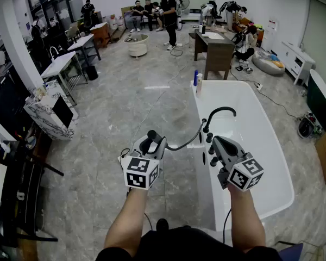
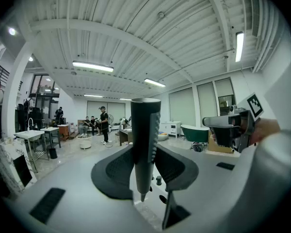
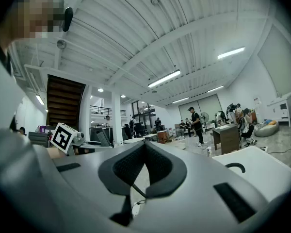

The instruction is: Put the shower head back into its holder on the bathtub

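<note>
The left gripper (image 1: 151,144) pinches the black shower head (image 2: 145,130) upright between its pads, over the floor just outside the left rim of the bathtub (image 1: 255,140) — its hose (image 1: 187,143) curves back to the faucet (image 1: 220,112) on that rim — while the right gripper (image 1: 215,144), near the same rim, has its jaws pressed together with nothing between them.

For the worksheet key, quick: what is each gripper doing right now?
Left gripper: fingers closed on the shower head.
Right gripper: fingers closed, holding nothing.
</note>
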`<state>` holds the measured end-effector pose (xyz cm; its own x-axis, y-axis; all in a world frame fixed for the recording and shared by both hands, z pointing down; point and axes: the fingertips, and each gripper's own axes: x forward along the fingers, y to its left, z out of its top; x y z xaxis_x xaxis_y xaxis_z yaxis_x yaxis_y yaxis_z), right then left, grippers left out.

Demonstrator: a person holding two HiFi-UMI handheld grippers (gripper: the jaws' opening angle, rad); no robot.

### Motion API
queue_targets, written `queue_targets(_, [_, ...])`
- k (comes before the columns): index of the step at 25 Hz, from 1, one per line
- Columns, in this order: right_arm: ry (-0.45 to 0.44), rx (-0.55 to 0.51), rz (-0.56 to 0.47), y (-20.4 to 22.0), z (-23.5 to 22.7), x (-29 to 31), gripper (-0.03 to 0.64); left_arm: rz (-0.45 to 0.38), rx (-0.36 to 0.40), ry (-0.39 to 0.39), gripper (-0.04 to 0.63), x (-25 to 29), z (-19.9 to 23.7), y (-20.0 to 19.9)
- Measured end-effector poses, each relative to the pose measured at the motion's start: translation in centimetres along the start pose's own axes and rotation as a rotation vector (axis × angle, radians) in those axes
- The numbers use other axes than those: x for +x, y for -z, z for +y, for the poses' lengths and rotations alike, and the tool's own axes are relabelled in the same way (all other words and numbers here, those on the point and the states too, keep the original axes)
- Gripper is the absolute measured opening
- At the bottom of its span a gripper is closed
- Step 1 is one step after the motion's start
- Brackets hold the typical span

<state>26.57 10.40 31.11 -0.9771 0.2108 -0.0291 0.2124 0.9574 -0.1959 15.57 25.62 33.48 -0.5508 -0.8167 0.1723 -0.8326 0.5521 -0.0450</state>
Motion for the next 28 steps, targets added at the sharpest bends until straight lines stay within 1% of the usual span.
queue_targets(11, [0.01,0.008,-0.009,0.2,-0.8,-0.9,0.014,0.009,-0.013,0.031,0.147,0.9,-1.6,0.4])
queue_targets(17, [0.047,0.084,-0.045,-0.6,-2.6,-2.6,0.016,0.005,-0.009,0.021,0.147,0.8,-2.9,0.0])
queue_targets(22, [0.003,0.106,-0.054,-0.4,-2.1,-3.9,0.017,0.006,-0.025,-0.007,0.147,-0.5,-3.9,0.6])
queue_targets(28, [-0.04,0.154,0.024,2.7,-1.2,-3.8,0.025,0.038,-0.054,-0.021,0.147,-1.1,-4.6,2.3])
